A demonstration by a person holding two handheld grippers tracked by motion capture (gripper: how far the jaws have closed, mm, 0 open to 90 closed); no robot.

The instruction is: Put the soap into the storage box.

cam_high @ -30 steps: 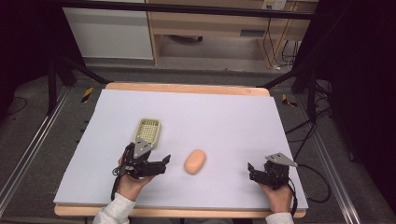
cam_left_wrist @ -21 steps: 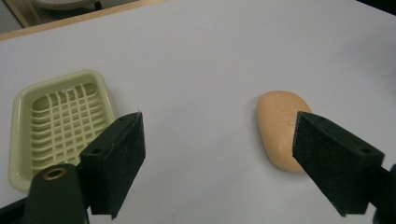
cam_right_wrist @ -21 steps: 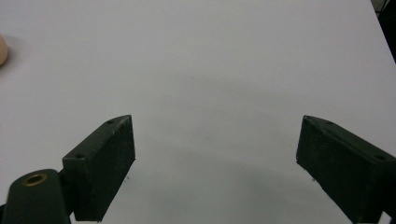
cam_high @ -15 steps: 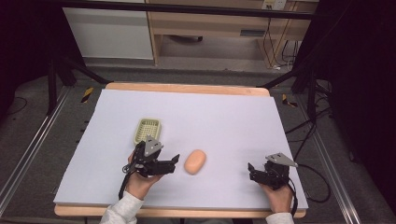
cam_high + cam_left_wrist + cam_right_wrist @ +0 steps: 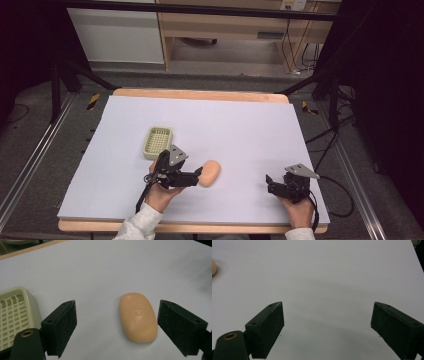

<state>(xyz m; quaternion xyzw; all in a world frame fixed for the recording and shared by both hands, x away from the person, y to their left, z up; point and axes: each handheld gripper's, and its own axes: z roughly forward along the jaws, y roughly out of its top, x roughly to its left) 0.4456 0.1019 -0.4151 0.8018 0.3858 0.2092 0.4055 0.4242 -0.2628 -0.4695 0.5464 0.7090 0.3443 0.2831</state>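
Near worktop's front edge, left of centre: soap bar [image 5: 210, 173] lies flat on white worktop [image 5: 240, 125], soap dish [image 5: 157, 141] near it toward left edge, apart. Left gripper [image 5: 196, 176] at bar's left end, jaws spread wide; in left gripper view bar [image 5: 138, 316] sits between pads, nearer right one, not touching. Right gripper [image 5: 270, 183] near front right corner, jaws wide, empty. Long axis runs roughly along gripper's line, so jaws span short width. Judgement: bar rigid, light, smooth rounded sides likely slippery; grip mid-length across flanks, squarely.
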